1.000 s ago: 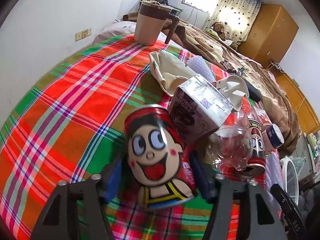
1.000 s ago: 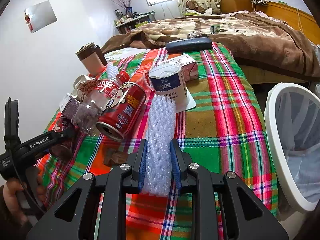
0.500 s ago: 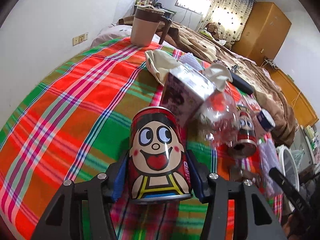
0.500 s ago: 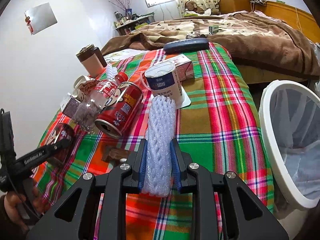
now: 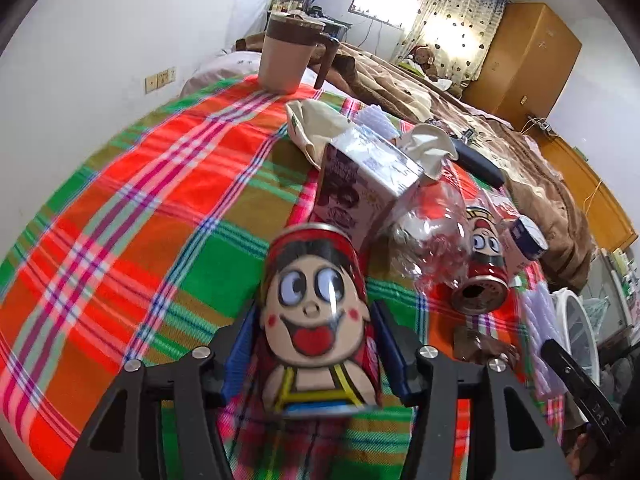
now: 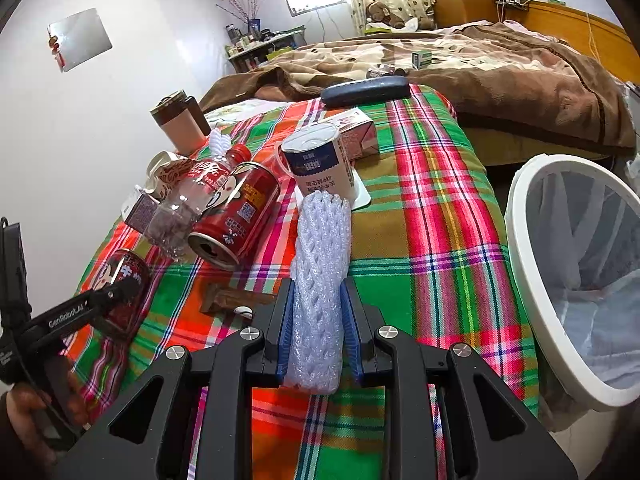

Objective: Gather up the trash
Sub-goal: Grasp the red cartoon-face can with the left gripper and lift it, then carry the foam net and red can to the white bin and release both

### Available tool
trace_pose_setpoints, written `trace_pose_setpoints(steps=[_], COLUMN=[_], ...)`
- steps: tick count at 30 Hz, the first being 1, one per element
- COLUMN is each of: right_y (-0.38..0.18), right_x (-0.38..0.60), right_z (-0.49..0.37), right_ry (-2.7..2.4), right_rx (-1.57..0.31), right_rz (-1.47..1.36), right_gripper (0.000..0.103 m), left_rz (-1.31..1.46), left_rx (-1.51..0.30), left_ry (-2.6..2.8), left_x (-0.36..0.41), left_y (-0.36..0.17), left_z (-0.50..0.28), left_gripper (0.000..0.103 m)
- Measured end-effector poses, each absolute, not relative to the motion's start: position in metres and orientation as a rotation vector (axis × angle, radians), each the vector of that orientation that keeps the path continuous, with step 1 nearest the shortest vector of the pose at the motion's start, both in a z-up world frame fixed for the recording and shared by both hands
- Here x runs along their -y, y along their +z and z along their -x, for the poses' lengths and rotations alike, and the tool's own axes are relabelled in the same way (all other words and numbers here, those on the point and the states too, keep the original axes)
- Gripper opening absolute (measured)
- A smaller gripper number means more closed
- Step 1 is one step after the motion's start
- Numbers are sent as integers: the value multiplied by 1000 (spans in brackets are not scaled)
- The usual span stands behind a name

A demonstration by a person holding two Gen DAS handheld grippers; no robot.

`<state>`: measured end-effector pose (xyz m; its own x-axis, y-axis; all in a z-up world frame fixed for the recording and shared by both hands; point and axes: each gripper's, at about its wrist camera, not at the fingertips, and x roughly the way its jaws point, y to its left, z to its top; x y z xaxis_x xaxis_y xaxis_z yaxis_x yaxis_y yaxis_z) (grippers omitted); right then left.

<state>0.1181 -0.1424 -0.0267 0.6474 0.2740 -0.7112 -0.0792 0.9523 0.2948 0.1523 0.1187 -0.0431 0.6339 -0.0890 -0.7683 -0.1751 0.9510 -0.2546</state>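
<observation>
A red can with a cartoon face (image 5: 316,304) stands upright between the blue pads of my left gripper (image 5: 314,312). The pads touch its sides, though the jaws are opening slightly. In the right wrist view, that can (image 6: 128,276) hangs just above the plaid cloth at the left. My right gripper (image 6: 318,284) is shut on a white foam net sleeve (image 6: 324,240), which pokes forward over the cloth. The white bin (image 6: 520,240), lined with a bag, stands at the table's right edge, to the right of the foam net.
On the plaid cloth (image 6: 432,240) lie a second red can (image 6: 236,216), a clear bottle (image 6: 188,200), a paper cup (image 6: 320,164), a purple carton (image 5: 360,188) and a brown wrapper (image 6: 232,298). A lidded mug (image 5: 288,60) and a dark case (image 6: 366,90) sit farther back.
The left jaws have closed in on the tilted cartoon can and now hold it upright, a little nearer the pile. The right gripper keeps its grip on the foam net, almost still.
</observation>
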Motion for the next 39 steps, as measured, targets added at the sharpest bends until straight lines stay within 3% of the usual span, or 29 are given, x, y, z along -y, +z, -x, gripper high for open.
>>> trace_pose_setpoints(steps=[4, 19, 39], right_y=[-26, -12, 19], right_x=[142, 159, 245], right_z=[-118, -106, -78], right_ry=[205, 198, 34], right_rx=[-841, -785, -674], right_rz=[-245, -268, -299], right_gripper=[24, 24, 24], left_rz=[343, 246, 78], left_rx=[-907, -808, -733], left_ry=[33, -45, -373], left_x=[-123, -83, 76], left_y=[-46, -6, 44], left_z=[-160, -132, -126], left_gripper=[53, 53, 53])
